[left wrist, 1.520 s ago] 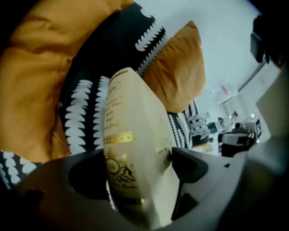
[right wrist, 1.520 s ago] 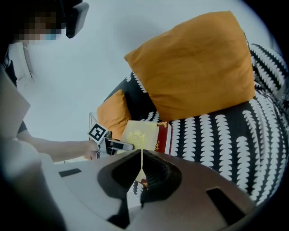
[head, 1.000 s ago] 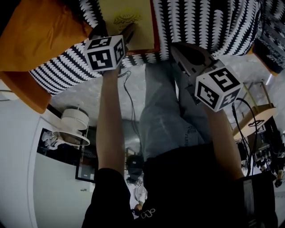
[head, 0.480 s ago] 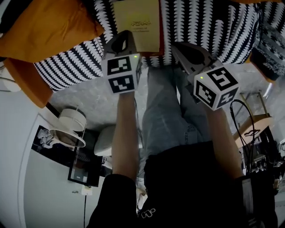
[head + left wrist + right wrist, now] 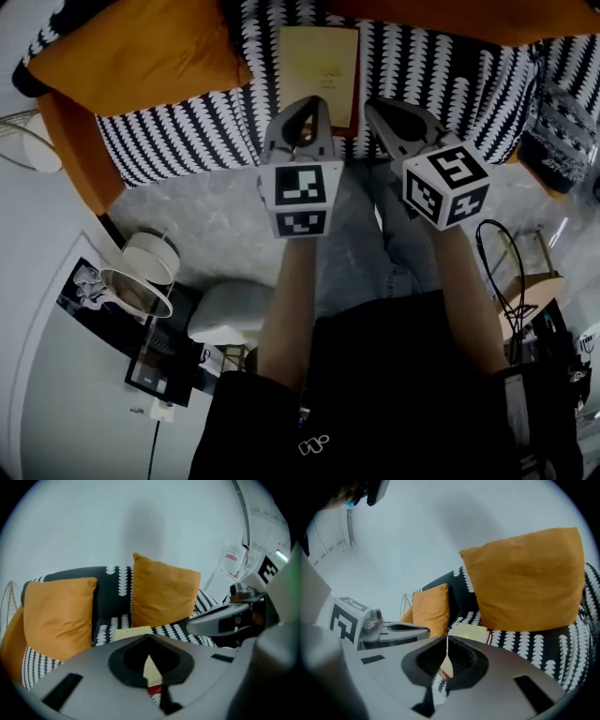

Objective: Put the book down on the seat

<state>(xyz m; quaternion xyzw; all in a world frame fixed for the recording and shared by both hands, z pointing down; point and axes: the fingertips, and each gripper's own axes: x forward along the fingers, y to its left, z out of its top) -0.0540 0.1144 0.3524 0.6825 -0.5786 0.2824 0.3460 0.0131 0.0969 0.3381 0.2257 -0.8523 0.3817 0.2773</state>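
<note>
The book (image 5: 319, 66) lies flat on the patterned seat (image 5: 187, 131), just beyond the tips of both jaws. The left gripper (image 5: 305, 105) and right gripper (image 5: 377, 108) are clenched on nothing. 2 orange cushions (image 5: 61, 611) sit beyond the book.

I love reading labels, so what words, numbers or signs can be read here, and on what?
No text here is readable.
Book: small print on its yellow cover, too blurred to read.
Marker cubes: black-and-white square patterns, no words.
Black shirt: small pale logo, unreadable.
</note>
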